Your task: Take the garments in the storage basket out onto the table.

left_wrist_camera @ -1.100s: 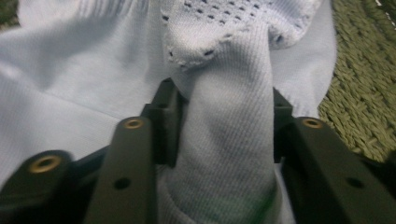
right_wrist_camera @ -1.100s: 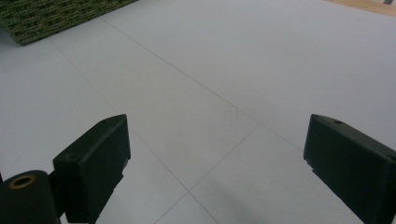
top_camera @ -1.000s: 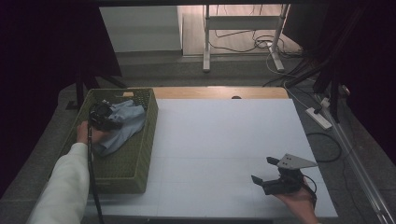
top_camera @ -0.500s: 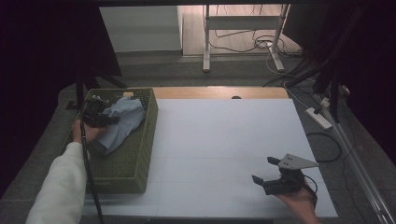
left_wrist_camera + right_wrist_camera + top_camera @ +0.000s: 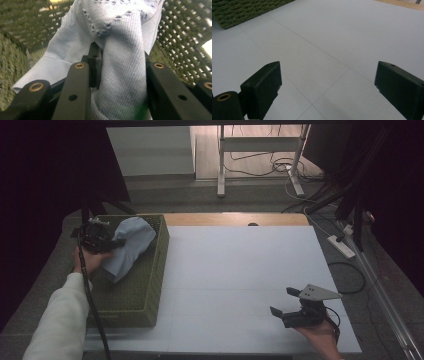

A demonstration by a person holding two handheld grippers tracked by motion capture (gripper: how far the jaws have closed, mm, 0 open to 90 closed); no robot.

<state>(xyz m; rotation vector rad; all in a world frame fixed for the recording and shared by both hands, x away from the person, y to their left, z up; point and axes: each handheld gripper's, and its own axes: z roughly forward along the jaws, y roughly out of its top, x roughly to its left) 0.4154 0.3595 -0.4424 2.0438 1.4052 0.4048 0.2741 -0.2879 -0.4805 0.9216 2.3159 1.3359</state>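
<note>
pale blue cloth (image 5: 129, 246) hangs bunched from the left gripper (image 5: 98, 239) above the green basket (image 5: 150, 285), which sits at the left edge of the white table (image 5: 240, 270). in the high view the cloth's upper part bulges near the basket's far right corner and its tail droops down into the basket's inside. in the left gripper view the cloth (image 5: 122, 75) is a knitted fabric with a row of small holes near the top; a thick fold of it runs down between the two black jaws, which press on it from both sides, so the left gripper (image 5: 120, 72) is clamped on the cloth. those jaws have just been closing a little, with the cloth between them. behind the cloth the woven green wall of the basket (image 5: 180, 40) shows on both sides. a hand in a white sleeve (image 5: 60, 320) holds this gripper at the basket's left rim, its cable trailing down along the arm. the right gripper (image 5: 284, 302) rests low near the table's near right corner, well apart from the basket, with its grey plate on top. in the right gripper view its jaws stand wide apart with nothing between them, just bare table (image 5: 332, 45), and a corner of the basket (image 5: 242, 10) lies far off at the upper left.
</note>
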